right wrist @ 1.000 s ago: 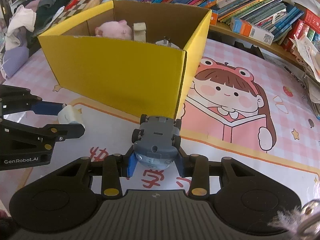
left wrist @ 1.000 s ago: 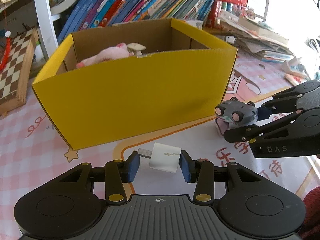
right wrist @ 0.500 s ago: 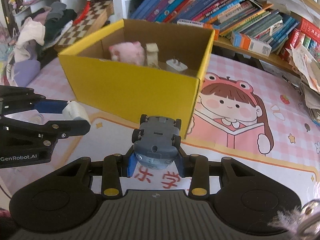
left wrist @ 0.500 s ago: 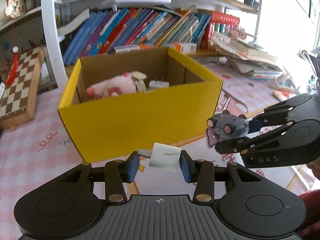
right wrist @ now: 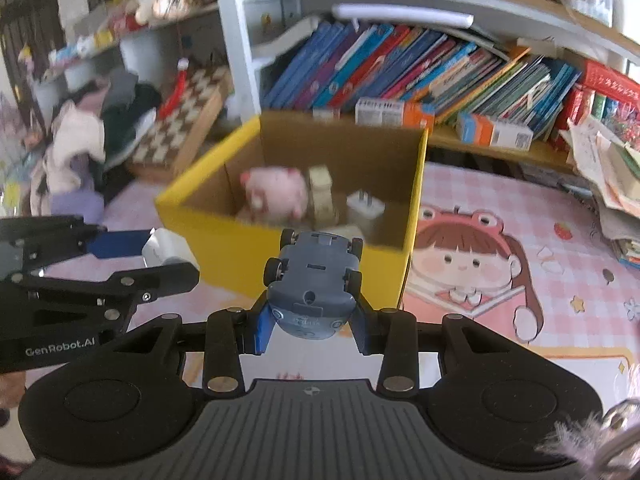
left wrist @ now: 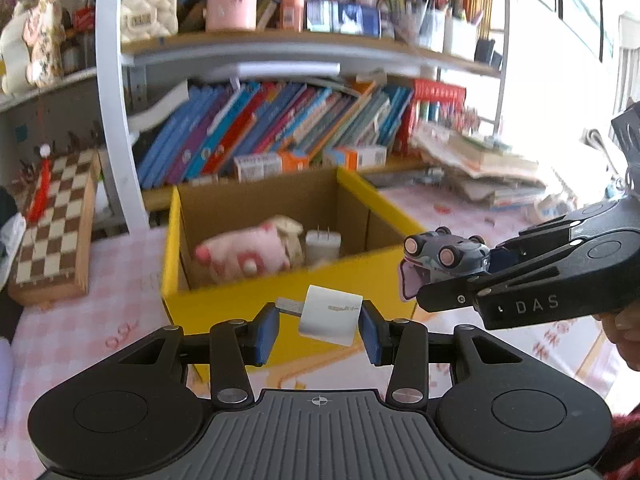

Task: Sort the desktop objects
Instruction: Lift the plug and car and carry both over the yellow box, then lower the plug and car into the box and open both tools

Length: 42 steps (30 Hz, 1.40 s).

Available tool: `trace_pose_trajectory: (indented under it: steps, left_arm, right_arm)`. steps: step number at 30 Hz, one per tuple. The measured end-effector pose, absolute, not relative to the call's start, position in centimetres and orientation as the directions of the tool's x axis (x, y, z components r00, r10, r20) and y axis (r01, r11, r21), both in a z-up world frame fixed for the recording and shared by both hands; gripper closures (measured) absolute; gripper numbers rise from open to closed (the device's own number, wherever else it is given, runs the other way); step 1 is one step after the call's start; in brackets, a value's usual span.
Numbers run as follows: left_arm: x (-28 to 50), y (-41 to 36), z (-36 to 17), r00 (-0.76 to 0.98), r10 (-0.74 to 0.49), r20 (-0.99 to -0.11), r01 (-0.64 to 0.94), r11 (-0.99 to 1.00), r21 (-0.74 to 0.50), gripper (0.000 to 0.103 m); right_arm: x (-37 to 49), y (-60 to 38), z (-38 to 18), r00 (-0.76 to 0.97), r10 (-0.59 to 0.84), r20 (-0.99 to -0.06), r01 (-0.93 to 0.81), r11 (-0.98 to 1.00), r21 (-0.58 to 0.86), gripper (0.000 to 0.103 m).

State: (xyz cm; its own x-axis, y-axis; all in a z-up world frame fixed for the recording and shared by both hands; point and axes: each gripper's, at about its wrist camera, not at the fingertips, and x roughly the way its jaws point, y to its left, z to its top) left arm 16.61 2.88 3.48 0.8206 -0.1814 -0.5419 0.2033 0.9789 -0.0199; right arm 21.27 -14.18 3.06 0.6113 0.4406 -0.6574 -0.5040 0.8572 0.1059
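Both grippers have lifted since a second ago, so the yellow box (left wrist: 256,304) sits lower in frame, interior showing; left gripper (left wrist: 319,326) clamps the white charger (left wrist: 330,314), right gripper (right wrist: 310,320) clamps the grey toy car (right wrist: 314,276), drop-in likely next.

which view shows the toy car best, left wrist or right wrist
Right wrist: the toy car sits centred and close between that gripper's tongs, its whole underside and wheels visible. The left wrist view shows it only at the right edge, side-on, partly hidden by the tongs.
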Motion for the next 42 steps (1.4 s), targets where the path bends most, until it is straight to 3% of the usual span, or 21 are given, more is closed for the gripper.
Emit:
trace_pose_trajectory:
  steps: [11,20,30,42]
  left_arm:
    - [20.6,4.4,5.7,0.866,-0.163,-0.472,0.198,0.980,0.025,0.061]
    - [25.4,5.0,3.4,0.818,-0.156,-0.554,0.192,0.981,0.008,0.061]
    - [28.6,5.4,0.5,0.736,-0.151,-0.659,0.188,0.982,-0.015,0.061]
    - [30.0,5.7,-0.5,0.700,-0.175,-0.692,0.178,0.982,-0.068,0.061]
  right_arm:
    - [26.3,-12.5,5.6,0.658,0.451,-0.603,-0.532,0.845,0.051,0.066]
    - [33.1,-9.8,3.0,0.592,0.434,-0.679,-0.575,0.818,0.022,0.066]
    - [38.1,-6.0,-1.3,0.504,0.344,-0.793,-0.696,0.704,-0.137,0.066]
    - [40.5,-3.8,-2.3,0.480,0.325,-0.815,-0.734,0.658,-0.169,0.066]
